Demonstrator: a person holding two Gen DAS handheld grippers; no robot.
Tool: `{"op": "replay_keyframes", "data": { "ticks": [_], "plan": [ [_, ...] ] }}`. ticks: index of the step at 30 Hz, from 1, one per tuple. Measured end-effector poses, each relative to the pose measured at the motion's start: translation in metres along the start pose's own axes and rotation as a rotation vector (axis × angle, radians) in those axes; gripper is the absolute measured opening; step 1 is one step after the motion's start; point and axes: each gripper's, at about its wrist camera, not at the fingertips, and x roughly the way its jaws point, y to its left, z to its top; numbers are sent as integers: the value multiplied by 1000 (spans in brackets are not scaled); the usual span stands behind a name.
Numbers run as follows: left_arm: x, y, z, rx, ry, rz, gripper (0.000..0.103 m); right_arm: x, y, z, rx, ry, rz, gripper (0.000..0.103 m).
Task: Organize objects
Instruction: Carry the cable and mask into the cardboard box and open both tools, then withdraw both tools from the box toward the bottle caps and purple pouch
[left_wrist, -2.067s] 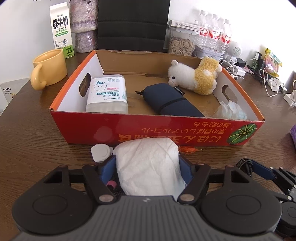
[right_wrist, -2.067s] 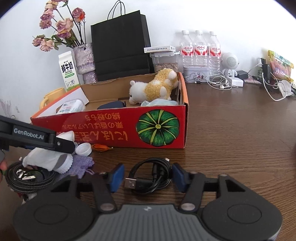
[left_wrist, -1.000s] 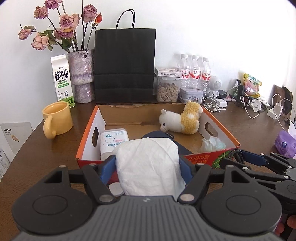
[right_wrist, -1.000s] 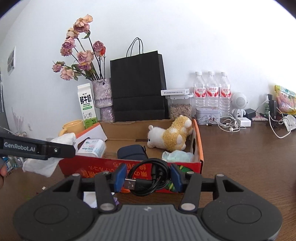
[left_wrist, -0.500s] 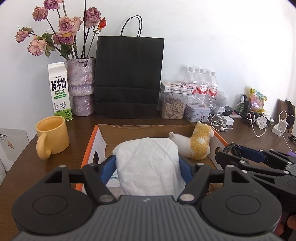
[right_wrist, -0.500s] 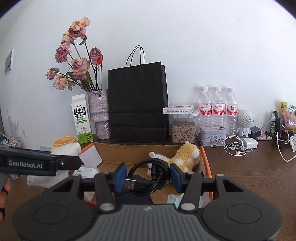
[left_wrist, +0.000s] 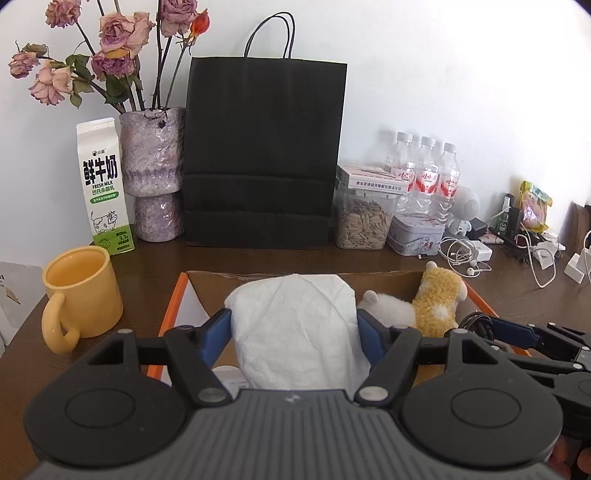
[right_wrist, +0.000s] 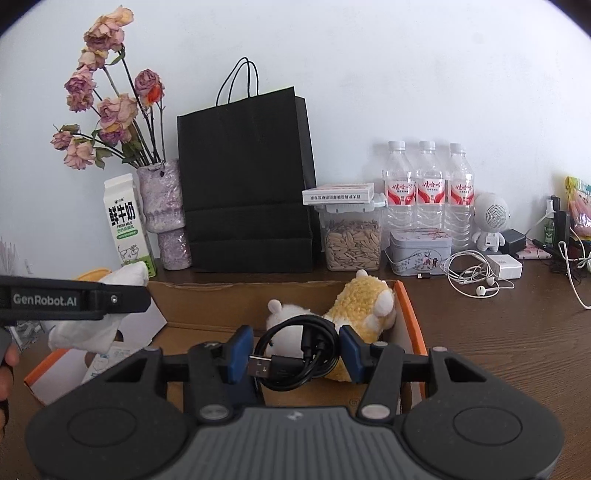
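Partly done: plush toy (right_wrist: 364, 308) already boxed, left tongs (left_wrist: 293, 328) clamped on white cloth (left_wrist: 295, 328), right tongs (right_wrist: 295, 349) pinching coiled cable (right_wrist: 297, 354) above cardboard box (right_wrist: 410, 321), both unreleased.

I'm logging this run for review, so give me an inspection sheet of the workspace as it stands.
Surface: dark wooden table, crowded along the wall.
Job's things: cardboard box holding a plush alpaca; white cloth and coiled USB cable held above it.
Clutter: yellow mug, milk carton, seed jar, tin, three water bottles.
Grippers: left gripper shut on the cloth; right gripper shut on the cable.
Cables: white earphones and charger leads at right.
Surroundings: white wall, black paper bag, vase of dried roses.
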Motion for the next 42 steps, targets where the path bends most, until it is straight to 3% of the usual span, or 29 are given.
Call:
{"op": "replay_keyframes", "data": {
  "ticks": [5, 7, 9, 10, 11, 13, 14, 32, 42],
  "plan": [
    [2, -1, -5, 12, 5, 6, 74, 3, -2, -5, -1, 10, -4, 50],
    [2, -1, -6, 11, 1, 12, 81, 3, -1, -7, -6, 13, -1, 50],
    [1, -2, -7, 11, -3, 13, 103, 3, -1, -8, -11, 16, 4, 52],
    [0, -2, -7, 10, -11, 16, 103, 3, -1, -9, -11, 12, 3, 63],
    [-1, -2, -7, 9, -19, 21, 103, 3, -1, -9, -10, 12, -2, 82],
    [-1, -2, -6, 7, -17, 24, 103, 1, 0, -9, -11, 7, -2, 99],
    [-1, -1, -6, 4, -16, 26, 103, 0, 0, -9, -10, 4, -2, 102],
    [-4, -2, -7, 8, -4, 26, 103, -5, -1, -10, -8, 2, 0, 103],
    [-35, 0, -13, 4, -42, 35, 103, -34, 9, -15, -43, -39, -5, 103]
  ]
}}
